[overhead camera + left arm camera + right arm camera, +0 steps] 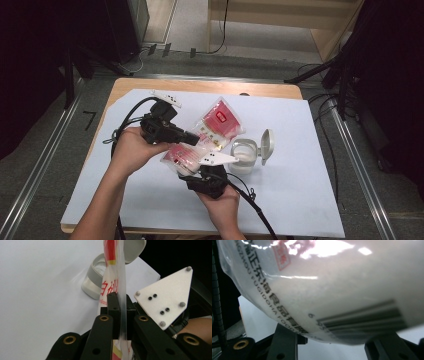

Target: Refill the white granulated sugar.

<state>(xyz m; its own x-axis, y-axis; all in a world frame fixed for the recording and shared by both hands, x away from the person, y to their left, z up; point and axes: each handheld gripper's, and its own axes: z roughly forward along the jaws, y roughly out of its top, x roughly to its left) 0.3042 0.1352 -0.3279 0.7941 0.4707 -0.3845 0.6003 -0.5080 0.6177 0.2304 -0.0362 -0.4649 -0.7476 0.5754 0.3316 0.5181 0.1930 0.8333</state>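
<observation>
A clear plastic pouch (220, 121) with a red label and white contents is held above the table between both grippers. My left gripper (195, 138) is shut on the pouch's thin sealed edge (122, 290), which runs upright between its jaws (121, 303). My right gripper (186, 167) grips the pouch's bulging lower part from below. In the right gripper view the pouch (342, 290) shows a barcode and sits wedged between the two jaws (332, 341). A small clear container (243, 153) stands just right of the pouch, its hinged lid (267, 145) flipped open.
A white sheet (150, 200) covers most of the wooden table (200, 86). In the left gripper view the container (95, 280) stands behind the pouch, and the right gripper's grey plate (167, 295) is close on the right. Cables trail toward the near edge.
</observation>
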